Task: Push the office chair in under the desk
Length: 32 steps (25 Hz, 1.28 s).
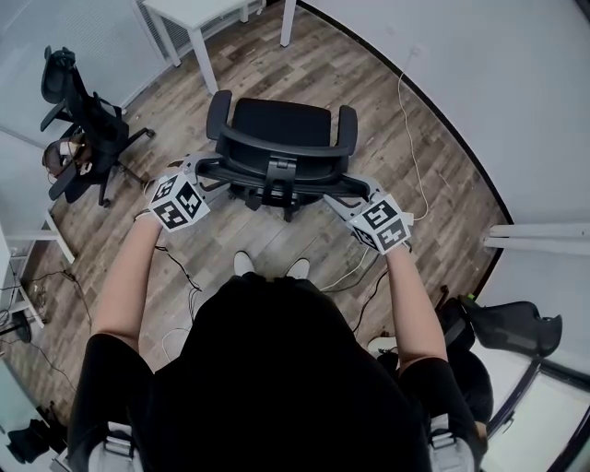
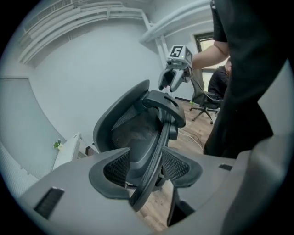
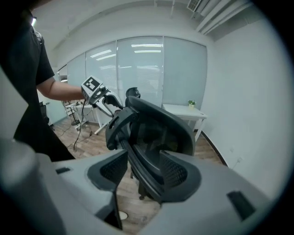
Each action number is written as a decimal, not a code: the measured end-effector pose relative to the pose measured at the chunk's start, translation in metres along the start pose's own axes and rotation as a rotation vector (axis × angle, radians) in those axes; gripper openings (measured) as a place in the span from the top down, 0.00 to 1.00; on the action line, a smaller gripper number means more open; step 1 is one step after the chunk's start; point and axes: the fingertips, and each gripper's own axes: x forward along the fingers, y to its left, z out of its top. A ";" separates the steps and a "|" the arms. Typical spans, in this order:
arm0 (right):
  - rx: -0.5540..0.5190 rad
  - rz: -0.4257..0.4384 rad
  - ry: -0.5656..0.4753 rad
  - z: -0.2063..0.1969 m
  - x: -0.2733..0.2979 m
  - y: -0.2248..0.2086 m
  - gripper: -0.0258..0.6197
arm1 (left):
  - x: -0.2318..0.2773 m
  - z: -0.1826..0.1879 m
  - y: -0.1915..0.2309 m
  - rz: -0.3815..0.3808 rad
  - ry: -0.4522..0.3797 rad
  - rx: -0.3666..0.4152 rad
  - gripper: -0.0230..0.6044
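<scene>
1. Here, at the far left of the head view, a second black chair (image 1: 83,120) stands on the wooden floor (image 1: 369,101), well apart from everything else.
2. The left gripper (image 1: 214,175) reaches down to the left end of the office chair's backrest (image 1: 277,171). In the left gripper view its jaws stand wide apart (image 2: 147,167), and the dark rim of the backrest (image 2: 156,151) runs slantwise through the gap. It cannot be told whether the rim touches either pad, and nothing is clamped.
3. The office chair (image 1: 281,124) sits in the middle of the floor, directly in front of the person, with its seat facing away. The white worktop (image 1: 198,11) lies beyond it at the top of the head view. The chair is apart from the worktop, not under it.
4. The right gripper (image 1: 339,197) meets the right end of the same backrest. In the right gripper view its jaws are also spread wide (image 3: 144,172). The backrest rim (image 3: 142,170) passes between them, closer to the right pad, and the jaws have no grip on it.
5. A pale cable (image 1: 410,138) trails over the floor to the right.
6. A third dark chair (image 1: 507,327) is at the far right edge.
</scene>
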 end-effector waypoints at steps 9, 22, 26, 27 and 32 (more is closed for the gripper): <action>-0.234 0.055 0.297 -0.037 0.023 -0.003 0.64 | 0.016 -0.034 -0.001 -0.108 0.168 0.145 0.61; -0.659 0.020 0.673 -0.096 0.053 -0.022 0.75 | 0.055 -0.072 -0.019 -0.238 0.337 0.308 0.67; -0.680 0.034 0.683 -0.098 0.055 -0.021 0.79 | 0.060 -0.075 -0.017 -0.225 0.355 0.353 0.80; -0.684 0.037 0.681 -0.099 0.055 -0.021 0.79 | 0.060 -0.075 -0.017 -0.225 0.356 0.361 0.81; -0.696 0.042 0.686 -0.103 0.055 -0.020 0.80 | 0.061 -0.074 -0.018 -0.195 0.343 0.408 0.84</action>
